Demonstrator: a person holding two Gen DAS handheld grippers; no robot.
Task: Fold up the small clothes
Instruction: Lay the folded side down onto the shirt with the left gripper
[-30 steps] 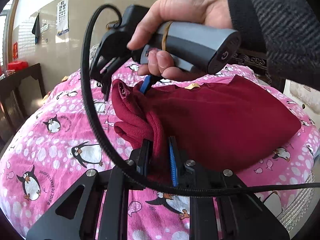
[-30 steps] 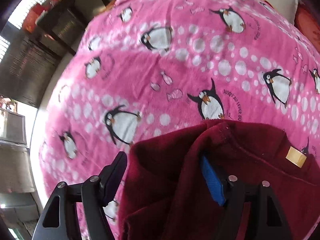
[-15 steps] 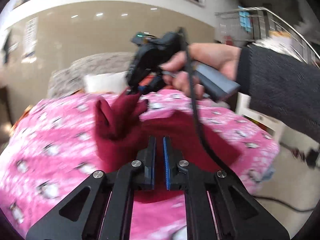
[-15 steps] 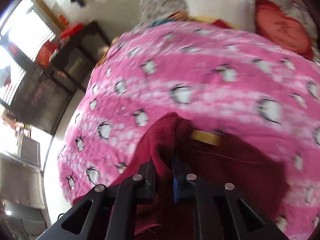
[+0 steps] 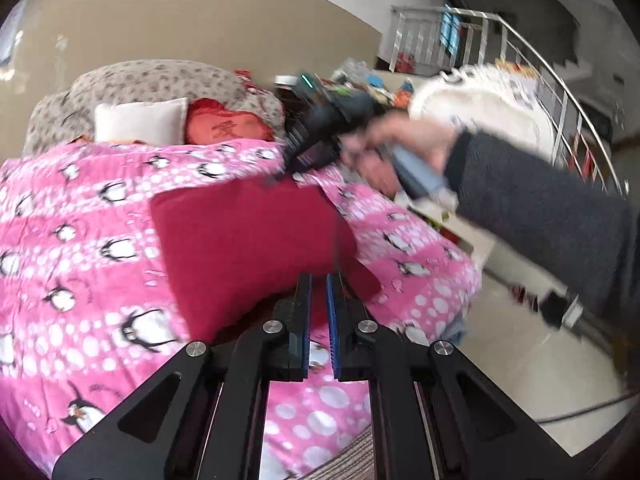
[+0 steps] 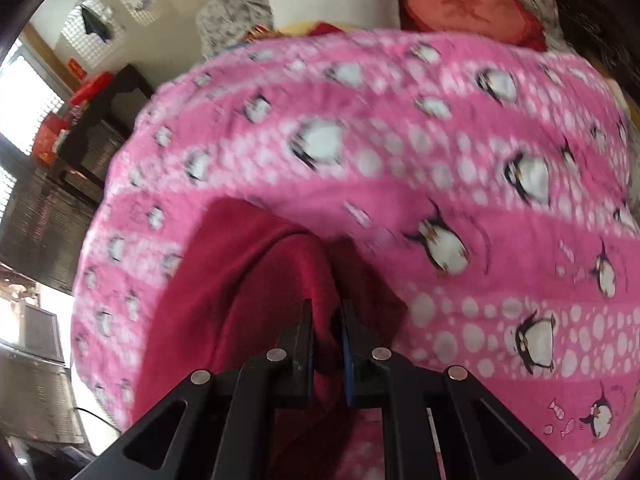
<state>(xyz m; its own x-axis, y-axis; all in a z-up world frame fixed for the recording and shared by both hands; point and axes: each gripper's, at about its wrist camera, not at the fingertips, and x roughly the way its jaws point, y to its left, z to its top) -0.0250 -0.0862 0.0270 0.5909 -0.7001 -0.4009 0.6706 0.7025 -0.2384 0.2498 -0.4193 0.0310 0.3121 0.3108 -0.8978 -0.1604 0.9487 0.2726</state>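
A dark red garment [image 5: 248, 248] hangs stretched over the pink penguin blanket [image 5: 80, 240]. In the left wrist view my left gripper [image 5: 318, 300] is shut on the garment's near edge, and red cloth shows between its fingers. At the garment's far corner, a hand in a grey sleeve [image 5: 540, 216] holds my right gripper [image 5: 286, 170], which is blurred. In the right wrist view my right gripper [image 6: 326, 320] is shut on a bunched fold of the garment [image 6: 248, 280], which drapes down to the left below it.
A white pillow [image 5: 140, 120] and a red heart cushion [image 5: 228, 128] lie at the head of the bed. The bed's right edge drops to the floor [image 5: 520, 360], with a white chair [image 5: 480, 108] and a stair railing [image 5: 540, 60] beyond. A dark table [image 6: 92, 128] stands left of the bed.
My right gripper shut on the garment's fold and carried it across the bed to the right. The garment went from a bunched heap to a stretched sheet. My left gripper closed tight and tilted upward.
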